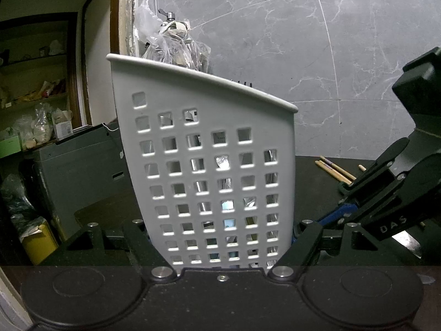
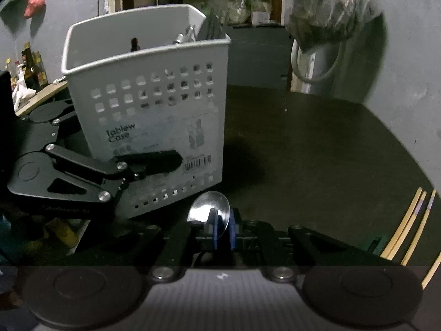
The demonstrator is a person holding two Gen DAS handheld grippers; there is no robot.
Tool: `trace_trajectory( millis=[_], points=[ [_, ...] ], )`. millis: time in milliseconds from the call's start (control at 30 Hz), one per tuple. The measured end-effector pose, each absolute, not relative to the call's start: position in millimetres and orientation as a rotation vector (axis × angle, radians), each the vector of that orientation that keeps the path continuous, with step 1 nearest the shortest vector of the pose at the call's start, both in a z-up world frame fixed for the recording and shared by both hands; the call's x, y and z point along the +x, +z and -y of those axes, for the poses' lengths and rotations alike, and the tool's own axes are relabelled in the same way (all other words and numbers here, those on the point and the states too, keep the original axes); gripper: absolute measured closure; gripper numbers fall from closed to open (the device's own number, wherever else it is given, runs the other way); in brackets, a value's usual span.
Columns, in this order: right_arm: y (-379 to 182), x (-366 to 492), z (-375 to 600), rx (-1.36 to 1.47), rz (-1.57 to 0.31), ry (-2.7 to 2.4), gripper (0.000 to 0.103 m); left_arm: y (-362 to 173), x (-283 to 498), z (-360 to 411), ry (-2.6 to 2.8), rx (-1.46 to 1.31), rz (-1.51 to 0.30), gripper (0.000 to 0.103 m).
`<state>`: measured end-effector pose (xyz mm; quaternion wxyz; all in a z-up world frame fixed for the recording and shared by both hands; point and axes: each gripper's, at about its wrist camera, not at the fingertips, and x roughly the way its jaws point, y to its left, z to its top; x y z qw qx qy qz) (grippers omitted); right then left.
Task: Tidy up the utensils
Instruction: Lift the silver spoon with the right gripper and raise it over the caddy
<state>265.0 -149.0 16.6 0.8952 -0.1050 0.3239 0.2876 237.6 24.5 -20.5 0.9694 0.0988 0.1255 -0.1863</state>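
A white perforated utensil caddy (image 1: 209,149) stands on the dark counter, with several utensils inside it. My left gripper (image 1: 223,251) is shut on its lower body, one finger on each side. The right wrist view shows the same caddy (image 2: 148,102) with a left finger (image 2: 154,160) pressed against its labelled wall. My right gripper (image 2: 223,231) is shut on a metal spoon (image 2: 206,207). The spoon's bowl sticks up between the blue pads, just right of the caddy's base. From the left wrist, the right gripper (image 1: 344,215) shows low beside the caddy.
Several wooden chopsticks (image 2: 408,220) lie on the counter at the right, also seen as chopsticks (image 1: 336,169) behind the right gripper. A plastic bag (image 2: 330,8) hangs on the grey tiled wall. Bottles (image 2: 30,66) and a wooden board (image 2: 41,96) sit at the left.
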Motion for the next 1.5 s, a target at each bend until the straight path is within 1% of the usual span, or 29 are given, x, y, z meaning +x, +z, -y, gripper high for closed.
trace_trajectory(
  millis=[67,133,200,400,467,500,533,567,767,800,833,1033,1067,1133,1200,1400,1500],
  points=[
    [15,268,153,-0.186,-0.681,0.619,0.082,-21,238,-24,-0.376,0.200,-0.253,0.025],
    [15,273,158,-0.155,-0.690,0.658,0.058,-21,238,-24,-0.375,0.200,-0.253,0.025],
    [16,277,160,-0.174,-0.676,0.700,0.049,-21,238,-24,-0.376,0.201,-0.253,0.025],
    [13,294,154,-0.311,-0.663,0.842,0.045,-21,238,-24,-0.376,0.201,-0.253,0.025],
    [13,297,153,-0.347,-0.655,0.879,0.045,-21,238,-24,-0.376,0.201,-0.253,0.025],
    [13,299,153,-0.355,-0.655,0.891,0.048,-21,238,-24,-0.377,0.201,-0.252,0.025],
    [13,300,153,-0.356,-0.653,0.901,0.060,-21,238,-24,-0.377,0.201,-0.251,0.025],
    [14,301,153,-0.357,-0.647,0.905,0.068,-22,238,-24,-0.377,0.201,-0.250,0.025],
    [12,294,151,-0.336,-0.639,0.878,0.072,-23,238,-24,-0.380,0.200,-0.250,0.025],
    [13,287,152,-0.334,-0.625,0.865,0.085,-23,238,-24,-0.379,0.200,-0.250,0.025],
    [15,284,154,-0.333,-0.610,0.854,0.088,-23,238,-24,-0.378,0.199,-0.250,0.025],
    [19,262,137,-0.390,-0.603,0.721,0.091,-22,237,-23,-0.374,0.196,-0.254,0.025],
    [20,260,135,-0.380,-0.608,0.699,0.092,-22,237,-23,-0.374,0.195,-0.255,0.025],
    [23,254,133,-0.358,-0.599,0.668,0.100,-21,237,-23,-0.373,0.185,-0.259,0.026],
    [26,248,132,-0.337,-0.600,0.609,0.102,-20,238,-24,-0.374,0.172,-0.263,0.026],
    [28,222,154,-0.225,-0.548,0.513,0.102,-19,240,-27,-0.368,0.116,-0.283,0.027],
    [33,212,169,-0.113,-0.512,0.461,0.102,-18,242,-28,-0.364,0.092,-0.304,0.027]
  ],
)
